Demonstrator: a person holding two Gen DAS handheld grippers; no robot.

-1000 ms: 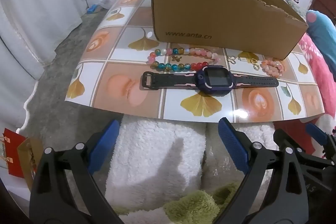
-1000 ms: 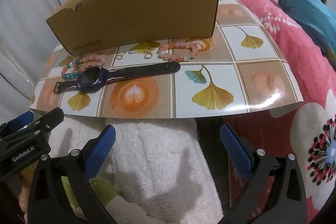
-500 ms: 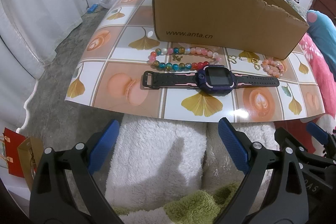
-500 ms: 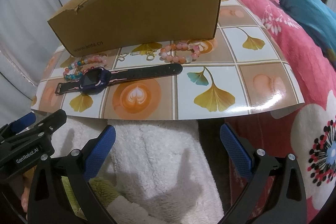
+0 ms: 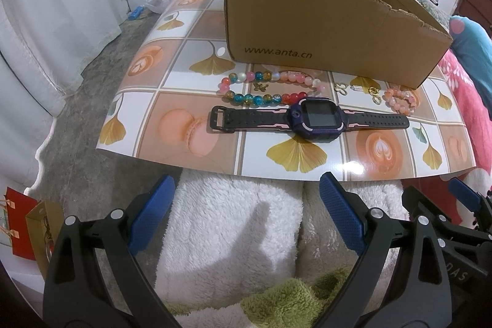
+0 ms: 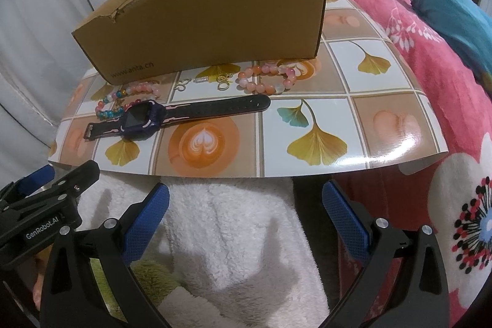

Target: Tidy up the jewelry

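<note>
A purple smartwatch (image 5: 313, 119) (image 6: 140, 122) with a black strap lies flat on the patterned mat (image 5: 190, 131) (image 6: 316, 140). Behind it rest a multicoloured bead bracelet (image 5: 264, 88) (image 6: 123, 100), a smaller pink-orange bead bracelet (image 5: 399, 99) (image 6: 266, 80), and small metal charms (image 5: 359, 89) (image 6: 203, 80). An open cardboard box (image 5: 323, 29) (image 6: 209, 23) stands at the back. My left gripper (image 5: 246, 214) and my right gripper (image 6: 246, 214) hover open below the mat's near edge, side by side, nothing between their blue pads (image 5: 339, 212) (image 6: 344, 219).
White fleece fabric (image 5: 233, 223) (image 6: 233, 223) lies under both grippers. A pink floral bedspread (image 6: 446, 88) and blue pillow (image 6: 452, 8) lie to the right. Grey floor, white curtains (image 5: 55, 5) and a red gift bag (image 5: 21, 229) are on the left.
Both grippers have drifted slightly forward and up, so the box and jewelry sit a little lower in both views. The objects have not moved.
</note>
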